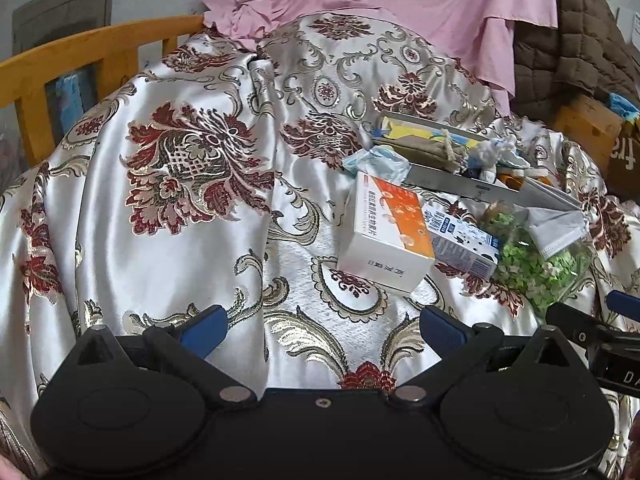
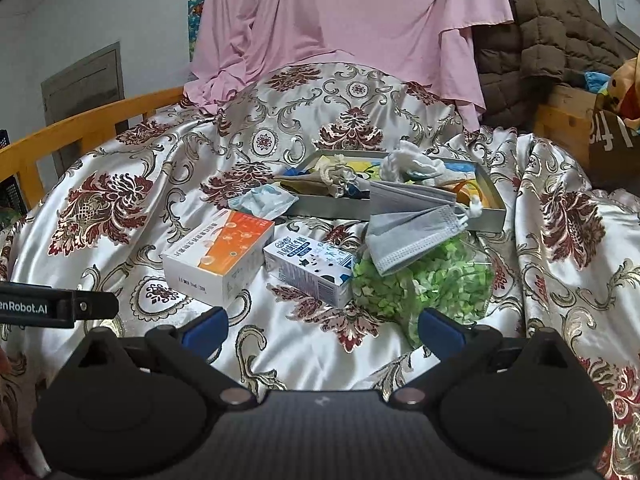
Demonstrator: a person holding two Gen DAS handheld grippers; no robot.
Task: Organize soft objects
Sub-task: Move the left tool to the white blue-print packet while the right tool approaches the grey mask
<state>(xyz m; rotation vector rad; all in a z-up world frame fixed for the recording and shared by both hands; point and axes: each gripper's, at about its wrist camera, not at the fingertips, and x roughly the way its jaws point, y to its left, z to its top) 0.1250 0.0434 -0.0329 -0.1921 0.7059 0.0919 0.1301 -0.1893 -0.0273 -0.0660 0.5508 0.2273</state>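
A shallow grey tray (image 2: 486, 216) (image 1: 452, 182) lies on the satin bedspread and holds a beige drawstring pouch (image 2: 336, 180) (image 1: 424, 150) and a white knotted cloth (image 2: 412, 164) (image 1: 496, 156). A grey face mask (image 2: 412, 232) (image 1: 556, 228) drapes over the tray's front edge onto a clear bag of green pieces (image 2: 432, 284) (image 1: 532, 264). A crumpled blue mask (image 2: 264, 200) (image 1: 378, 162) lies left of the tray. My left gripper (image 1: 322, 326) and right gripper (image 2: 322, 326) are both open, low over the bedspread, holding nothing.
An orange-and-white box (image 2: 220, 256) (image 1: 390, 232) and a small blue-and-white carton (image 2: 308, 268) (image 1: 464, 240) sit in front of the tray. A pink sheet (image 2: 340, 32) hangs behind, a brown quilt (image 2: 540, 32) at the right, a wooden bed rail (image 2: 80, 120) at the left.
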